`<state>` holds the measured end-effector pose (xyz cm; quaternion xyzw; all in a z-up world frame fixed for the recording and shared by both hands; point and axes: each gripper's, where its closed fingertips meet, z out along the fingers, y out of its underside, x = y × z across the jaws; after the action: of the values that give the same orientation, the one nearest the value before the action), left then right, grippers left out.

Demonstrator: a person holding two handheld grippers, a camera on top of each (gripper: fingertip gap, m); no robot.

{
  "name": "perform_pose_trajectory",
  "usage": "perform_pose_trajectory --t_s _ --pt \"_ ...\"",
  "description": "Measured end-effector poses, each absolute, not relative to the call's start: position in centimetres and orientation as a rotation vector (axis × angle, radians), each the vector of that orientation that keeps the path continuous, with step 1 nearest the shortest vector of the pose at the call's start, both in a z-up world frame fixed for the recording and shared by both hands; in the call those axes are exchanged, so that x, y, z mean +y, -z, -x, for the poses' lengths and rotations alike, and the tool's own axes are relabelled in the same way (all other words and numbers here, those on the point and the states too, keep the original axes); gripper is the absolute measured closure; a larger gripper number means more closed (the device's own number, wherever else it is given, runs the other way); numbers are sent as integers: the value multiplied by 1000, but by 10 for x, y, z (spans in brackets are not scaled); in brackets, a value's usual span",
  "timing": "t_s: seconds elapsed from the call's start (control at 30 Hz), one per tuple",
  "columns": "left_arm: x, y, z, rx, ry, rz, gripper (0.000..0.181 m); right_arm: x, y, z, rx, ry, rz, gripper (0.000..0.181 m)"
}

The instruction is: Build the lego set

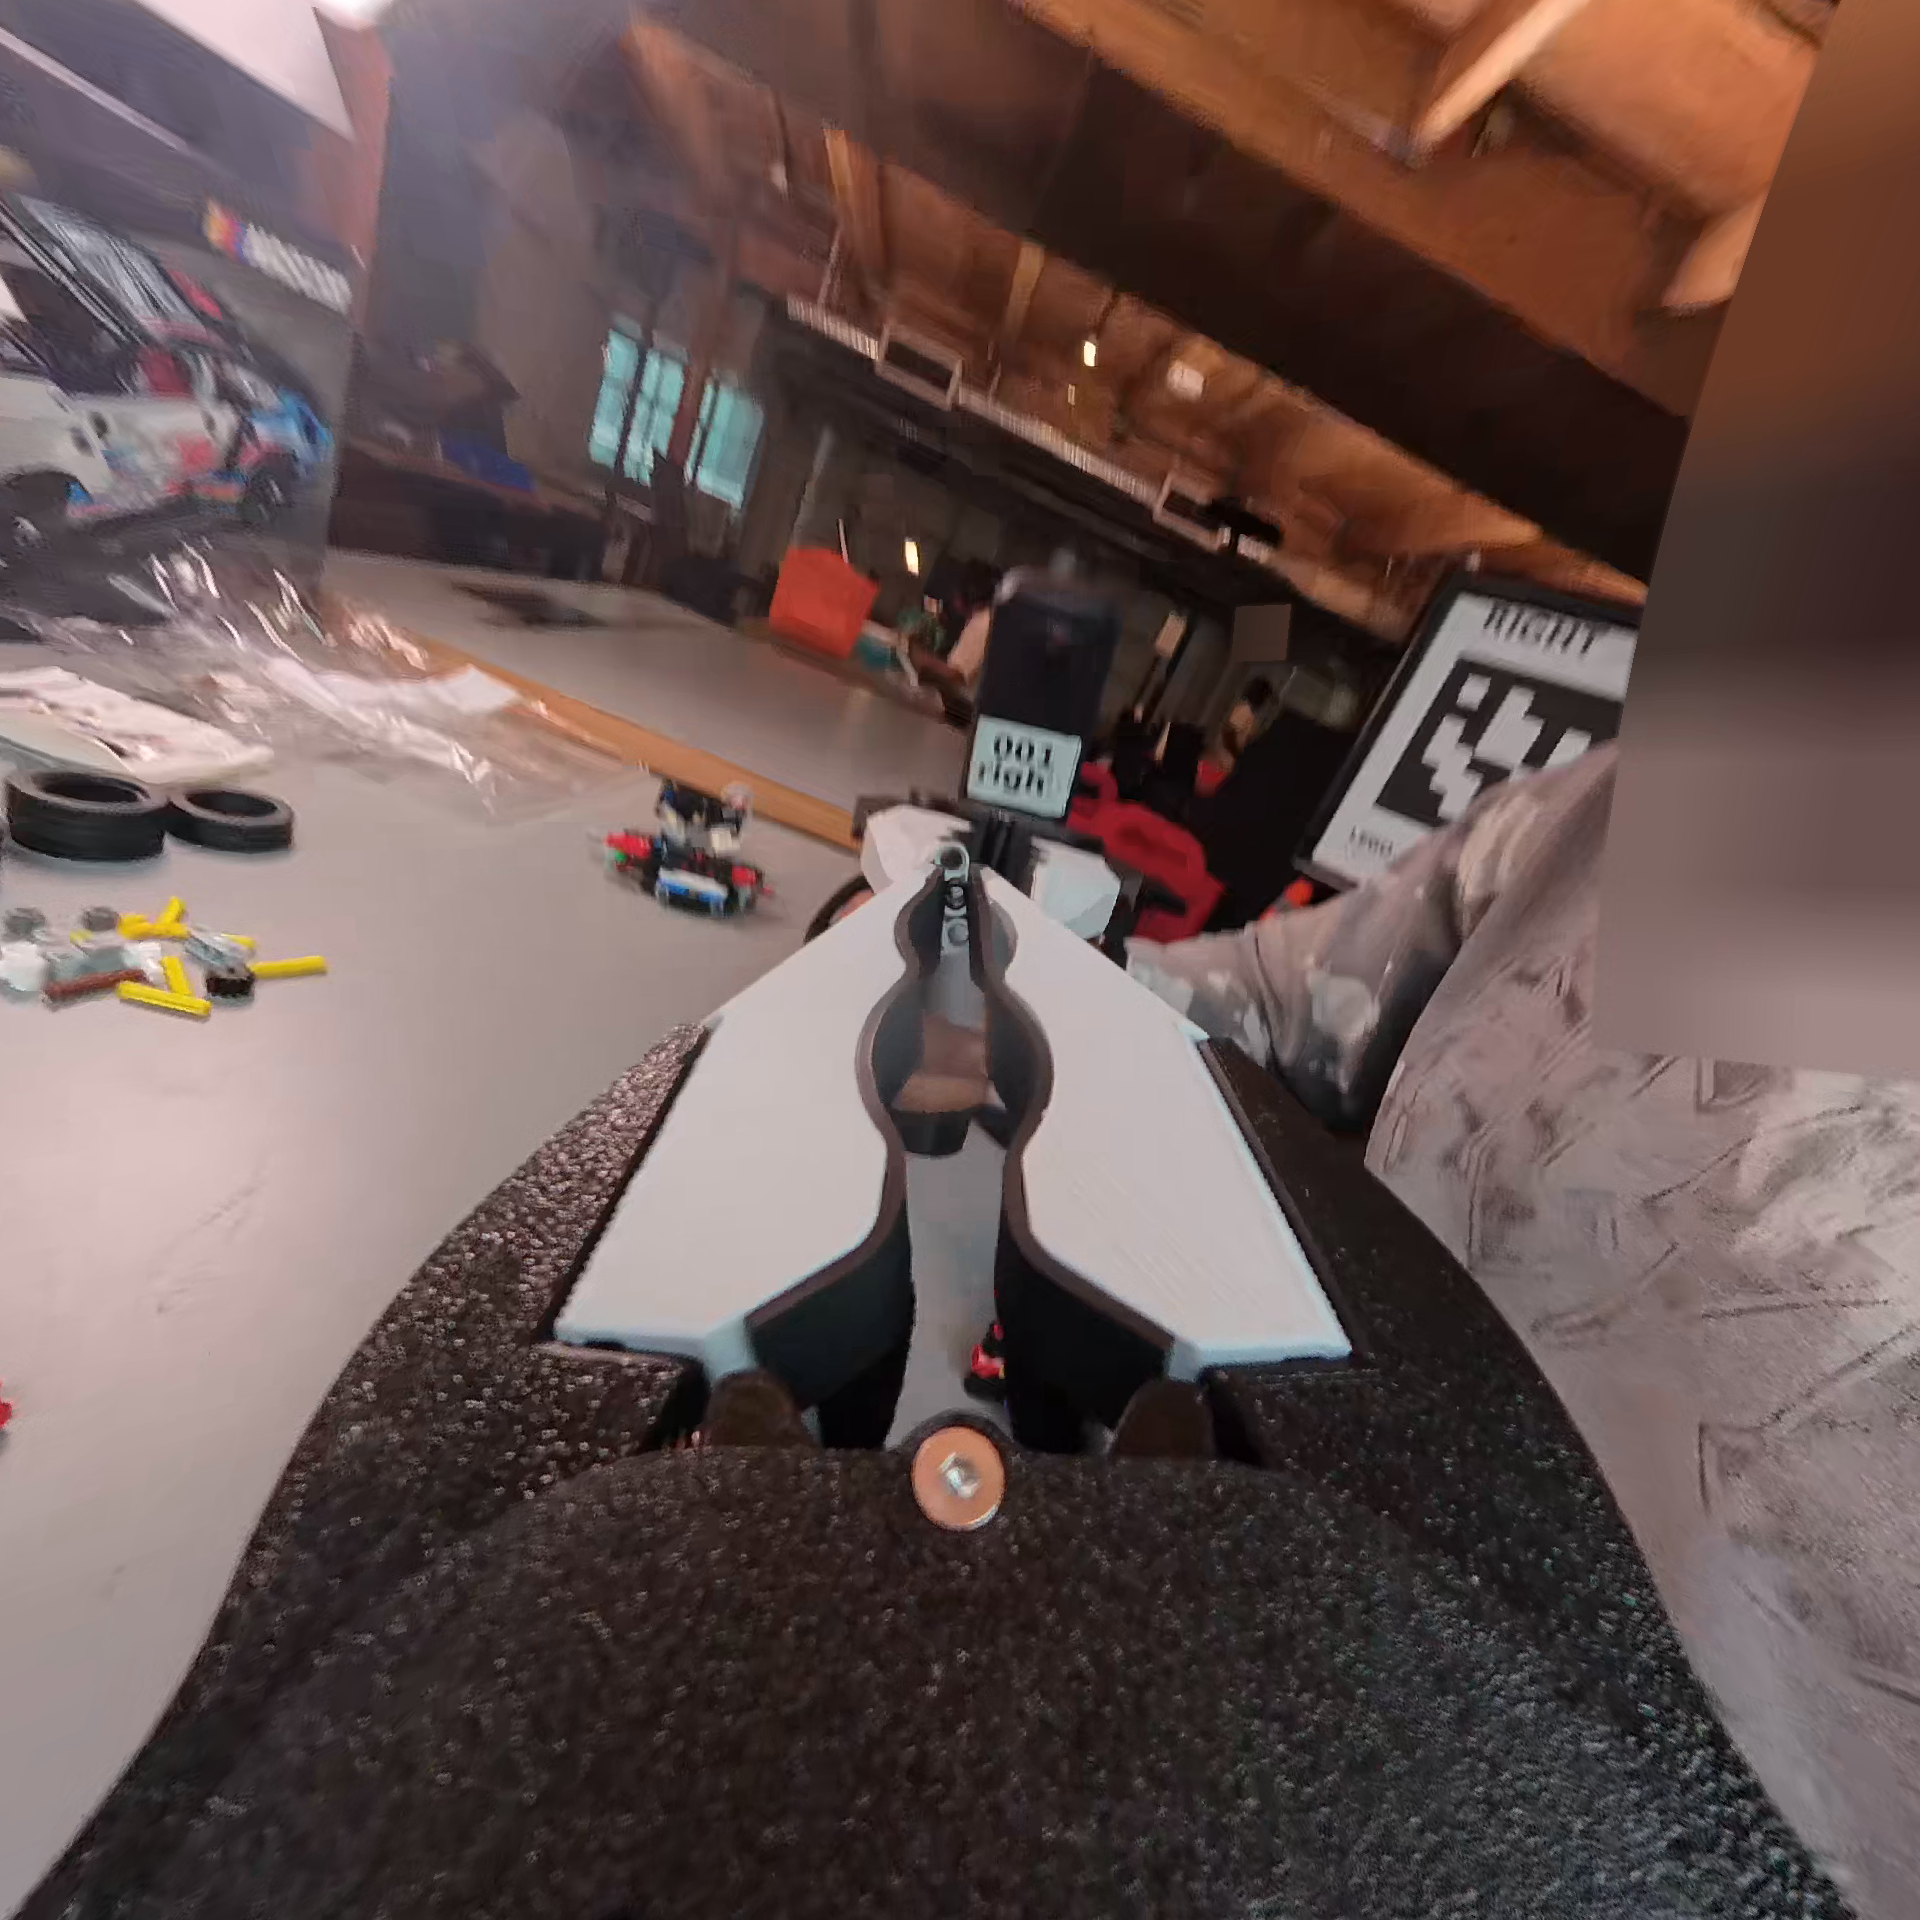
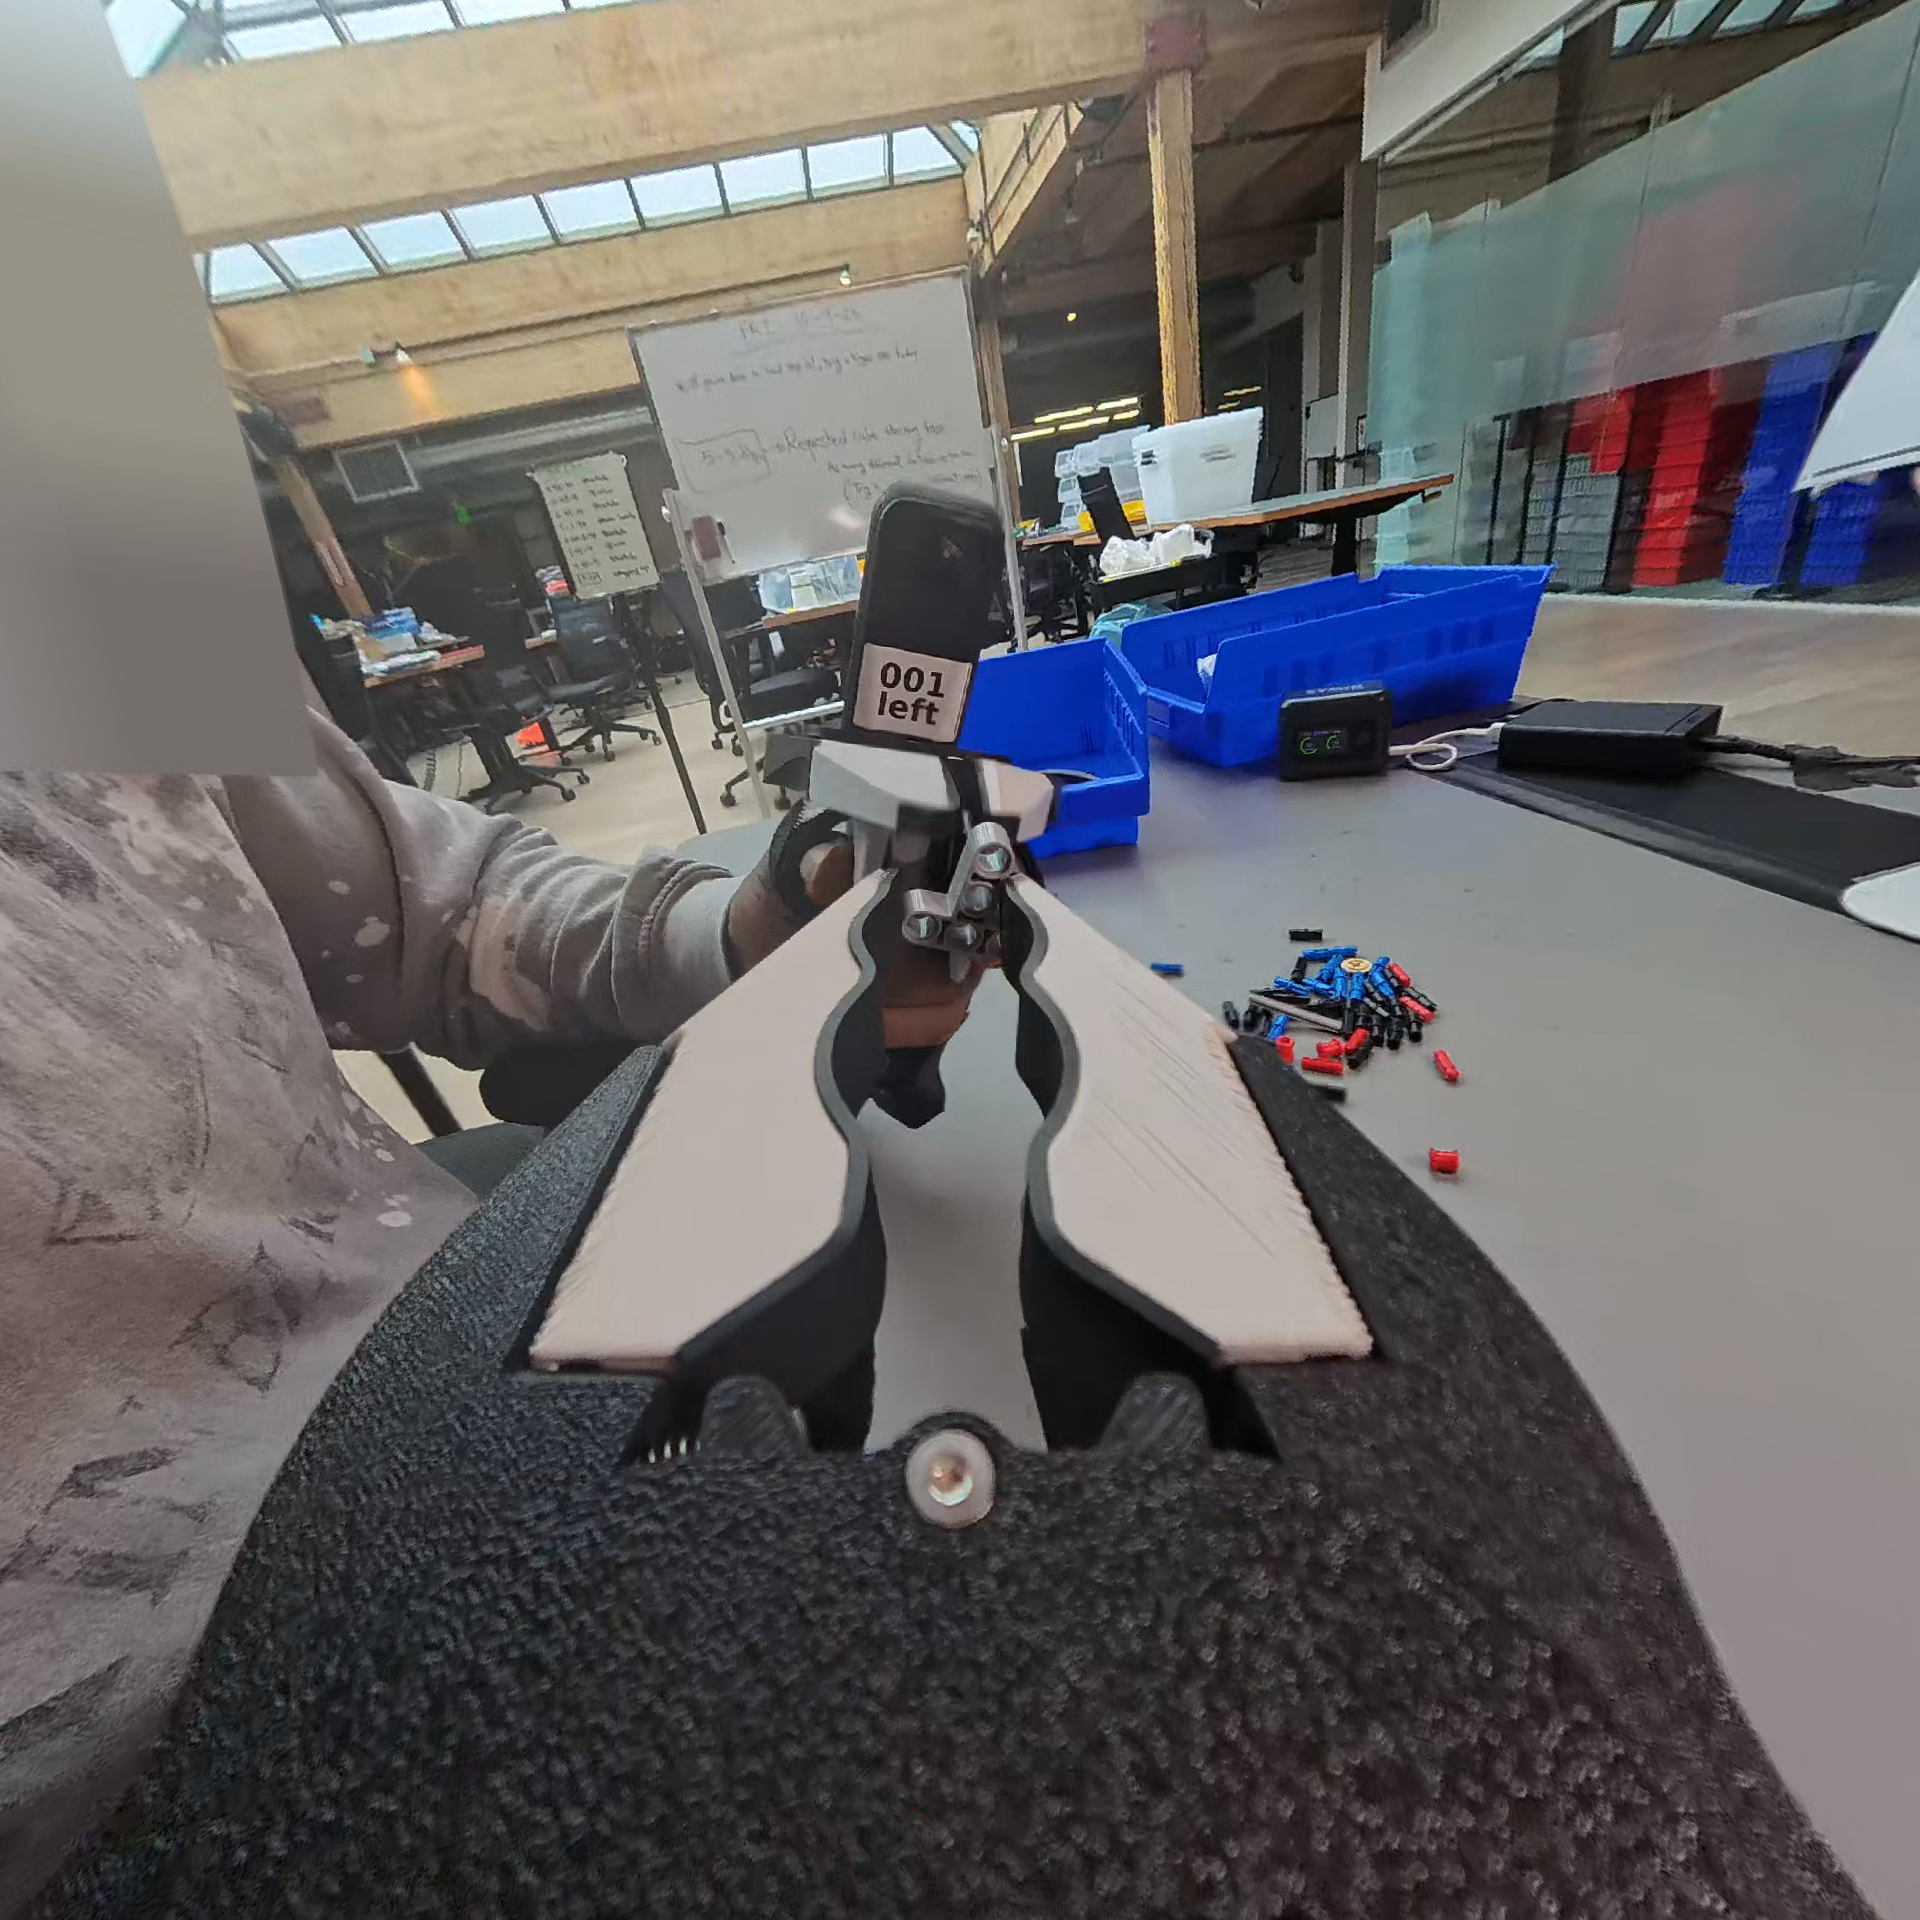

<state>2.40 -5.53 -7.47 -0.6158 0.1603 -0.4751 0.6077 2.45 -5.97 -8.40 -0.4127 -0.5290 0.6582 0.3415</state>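
Observation:
A small grey angled lego beam with round holes is held in the air between my two grippers, which face each other tip to tip. My right gripper is shut on it, with its fingertips against the beam's sides. My left gripper is shut on the same beam, seen edge-on there. A partly built lego assembly stands on the grey table to the left, beyond the left gripper. The left gripper also shows in the right wrist view, held by a hand.
Two black tyres and a pile of yellow and grey parts lie at the left, with plastic bags and the set's box behind. A pile of blue, black and red pins lies at the right, blue bins beyond. Only a small space, under 4 cm, lies between the two pairs of fingers.

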Motion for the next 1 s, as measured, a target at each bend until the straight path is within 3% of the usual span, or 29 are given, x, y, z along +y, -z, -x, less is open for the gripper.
perform_pose_trajectory --t_s 0.13,0.37,0.57,0.63,0.77,0.87,1.0 --pt "-51 60 51 238 904 1396 179 -21 78 -41 -1277 -1636 1102 165" --pt "-8 179 147 189 79 2067 177 -27 103 -24 -1404 -1472 1126 164" --pt "1 210 144 262 -67 2194 172 -29 132 -16 -1499 -1311 1142 164" --pt "2 199 134 272 -32 2147 156 -29 136 -15 -1523 -1240 1122 164" --pt "-10 152 48 345 525 1908 148 -32 136 -11 -1545 -1117 1035 163" --pt "-27 128 -1 312 980 1790 148 -31 136 -8 -1550 -956 949 163" --pt "-27 133 -18 285 1027 1817 154 -26 142 -4 -1566 -704 871 164"
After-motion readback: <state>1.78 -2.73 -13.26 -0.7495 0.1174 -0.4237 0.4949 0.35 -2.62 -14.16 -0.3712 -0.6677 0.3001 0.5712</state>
